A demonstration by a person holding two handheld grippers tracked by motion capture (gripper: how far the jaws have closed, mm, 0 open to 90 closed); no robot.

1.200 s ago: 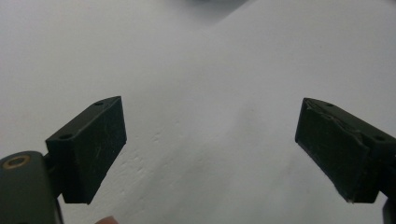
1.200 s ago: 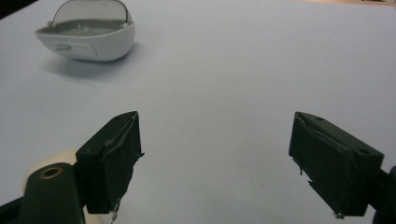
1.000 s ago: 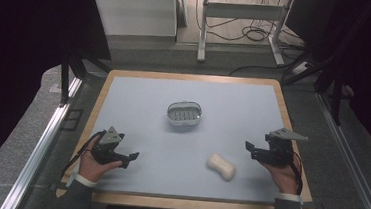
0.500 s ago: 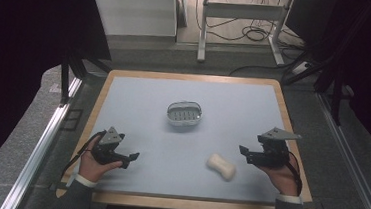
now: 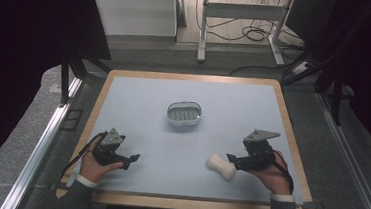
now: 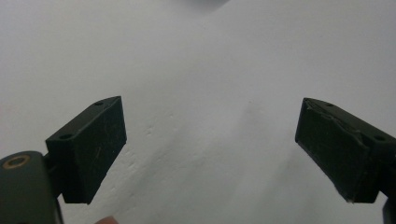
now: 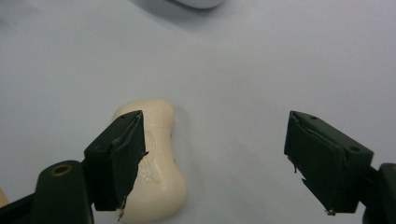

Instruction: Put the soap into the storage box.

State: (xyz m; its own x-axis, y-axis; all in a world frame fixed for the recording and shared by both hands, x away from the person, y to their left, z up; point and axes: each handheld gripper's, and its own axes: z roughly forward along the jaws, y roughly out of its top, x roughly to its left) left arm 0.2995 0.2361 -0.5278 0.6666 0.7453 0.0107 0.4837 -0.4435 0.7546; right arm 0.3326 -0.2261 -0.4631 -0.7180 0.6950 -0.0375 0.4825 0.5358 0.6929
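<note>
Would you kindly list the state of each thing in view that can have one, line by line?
Soap bar: lying flat on the mat, not gripped, partly behind one jaw in the right gripper view.
Soap dish: upright at the mat's middle, nothing in it.
Right tongs: open, jaws have just been closing slightly, at the soap bar.
Left tongs: open, nothing between the jaws, resting on the mat.
</note>
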